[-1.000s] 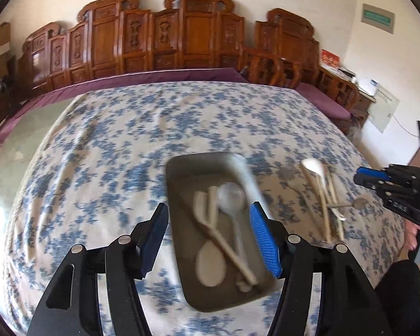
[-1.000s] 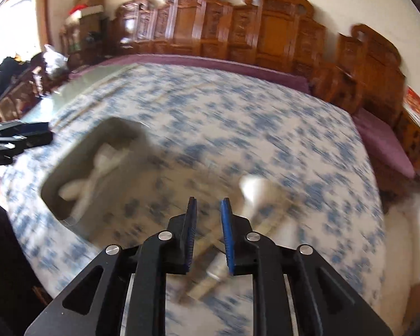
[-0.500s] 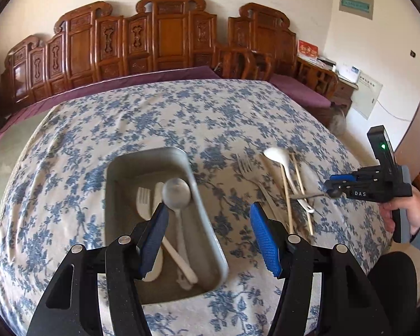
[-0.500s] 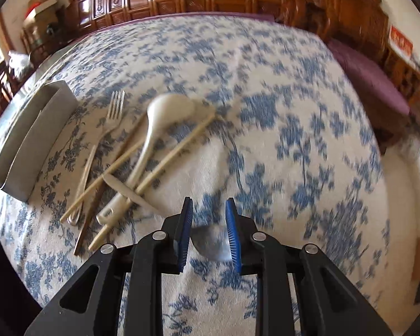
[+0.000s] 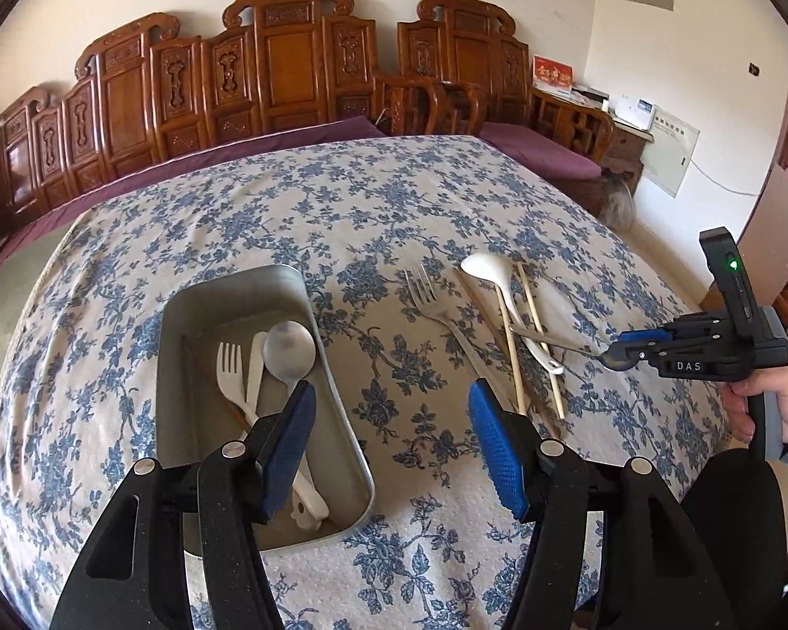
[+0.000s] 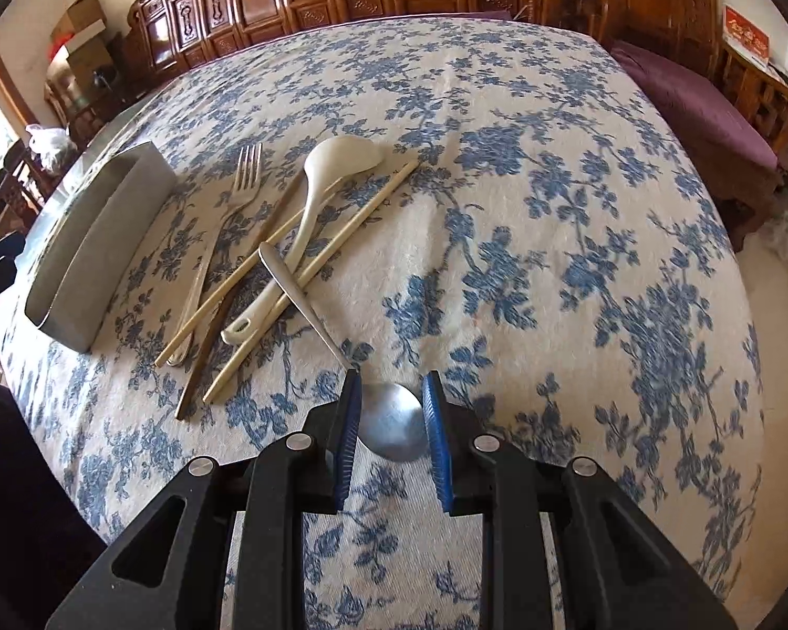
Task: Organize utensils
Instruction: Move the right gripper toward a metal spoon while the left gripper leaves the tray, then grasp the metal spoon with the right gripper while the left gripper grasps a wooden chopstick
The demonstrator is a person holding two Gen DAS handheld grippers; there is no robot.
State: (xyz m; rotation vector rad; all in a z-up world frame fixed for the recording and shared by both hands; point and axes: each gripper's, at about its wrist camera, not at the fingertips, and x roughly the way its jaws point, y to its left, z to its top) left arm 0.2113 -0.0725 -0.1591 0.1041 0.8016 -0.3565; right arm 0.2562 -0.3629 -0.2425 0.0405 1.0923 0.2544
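A metal tray [image 5: 336, 394] on the flowered tablecloth holds a metal spoon [image 5: 289, 349], a white fork [image 5: 231, 373] and other pale utensils. To its right lie a metal fork [image 5: 431, 299], a white ladle spoon [image 5: 486, 268] and chopsticks [image 5: 536, 325]. A second metal spoon [image 6: 391, 428] lies across their handles. Low over the cloth, my right gripper [image 6: 390, 386] straddles that spoon's bowl, its pads very close on both sides, and the spoon still rests on the cloth. My left gripper [image 5: 391, 404] hovers open over the tray's right rim with nothing between its fingers.
The tray [image 6: 105, 241] stands left of the loose pile in the right wrist view. Carved wooden chairs and purple cushions [image 5: 541, 152] ring the far side of the table. A person's hand [image 5: 777, 399] holds the right gripper at the table's right edge.
The left gripper has slid right, so the tray now sits further left in its view. The right gripper has come down over the loose pile onto the metal spoon's bowl.
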